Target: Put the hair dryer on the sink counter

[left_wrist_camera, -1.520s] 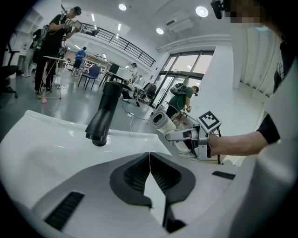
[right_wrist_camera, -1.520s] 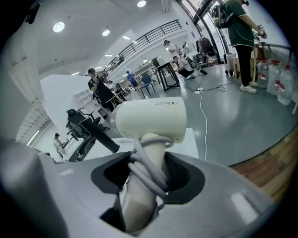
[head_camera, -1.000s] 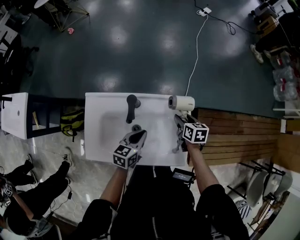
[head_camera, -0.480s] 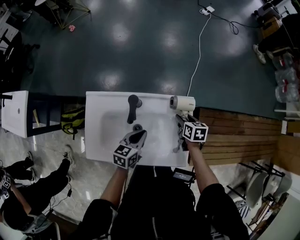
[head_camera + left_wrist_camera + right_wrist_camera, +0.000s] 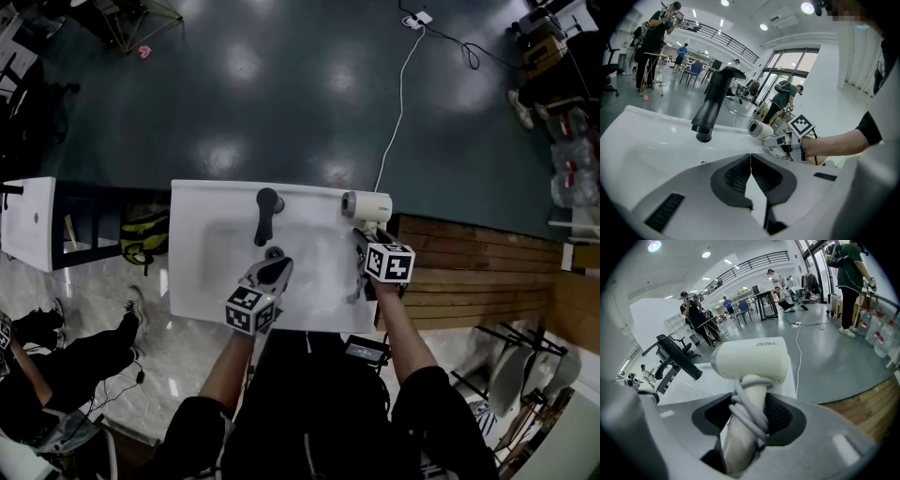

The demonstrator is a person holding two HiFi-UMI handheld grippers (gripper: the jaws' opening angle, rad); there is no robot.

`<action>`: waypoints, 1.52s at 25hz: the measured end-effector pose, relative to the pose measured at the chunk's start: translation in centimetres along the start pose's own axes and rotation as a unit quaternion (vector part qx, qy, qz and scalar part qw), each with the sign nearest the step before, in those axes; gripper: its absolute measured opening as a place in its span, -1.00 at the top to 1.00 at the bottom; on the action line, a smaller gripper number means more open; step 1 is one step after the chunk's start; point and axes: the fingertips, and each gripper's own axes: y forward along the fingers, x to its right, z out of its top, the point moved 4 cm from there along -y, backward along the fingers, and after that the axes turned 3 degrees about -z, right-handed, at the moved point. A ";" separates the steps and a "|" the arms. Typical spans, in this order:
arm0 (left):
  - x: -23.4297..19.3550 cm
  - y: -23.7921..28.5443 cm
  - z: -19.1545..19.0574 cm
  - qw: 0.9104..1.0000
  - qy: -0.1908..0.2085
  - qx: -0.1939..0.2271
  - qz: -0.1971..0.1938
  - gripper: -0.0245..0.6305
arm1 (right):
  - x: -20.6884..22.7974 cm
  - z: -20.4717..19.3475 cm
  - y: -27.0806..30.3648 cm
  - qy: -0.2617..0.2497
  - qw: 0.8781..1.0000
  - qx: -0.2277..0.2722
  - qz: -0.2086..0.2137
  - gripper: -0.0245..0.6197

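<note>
The white hair dryer is at the back right corner of the white sink counter, its barrel lying crosswise and its handle pointing toward me. My right gripper is shut on that handle, which has the grey cord wound round it. In the right gripper view the dryer fills the middle and its handle runs down between the jaws. My left gripper hovers over the basin by the drain, shut with nothing in it. From there the dryer shows at the counter's far edge.
A black faucet stands at the back of the basin, left of the dryer. A wooden platform adjoins the counter on the right. A white cable crosses the dark floor behind. A white cabinet and a bag are to the left.
Both grippers and the hair dryer keep their places. Only the view has shifted a little, and a person on the floor at the lower left has moved.
</note>
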 end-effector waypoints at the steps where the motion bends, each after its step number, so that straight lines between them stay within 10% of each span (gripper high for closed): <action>1: 0.0 0.0 -0.1 1.000 -0.001 0.000 0.000 0.89 | 0.0 -0.1 0.1 0.000 1.000 -0.002 -0.002 0.29; 38: -0.2 -0.1 -0.8 1.000 -0.005 -0.007 0.001 0.89 | 0.0 -0.6 0.5 -0.081 0.993 -0.022 -0.078 0.24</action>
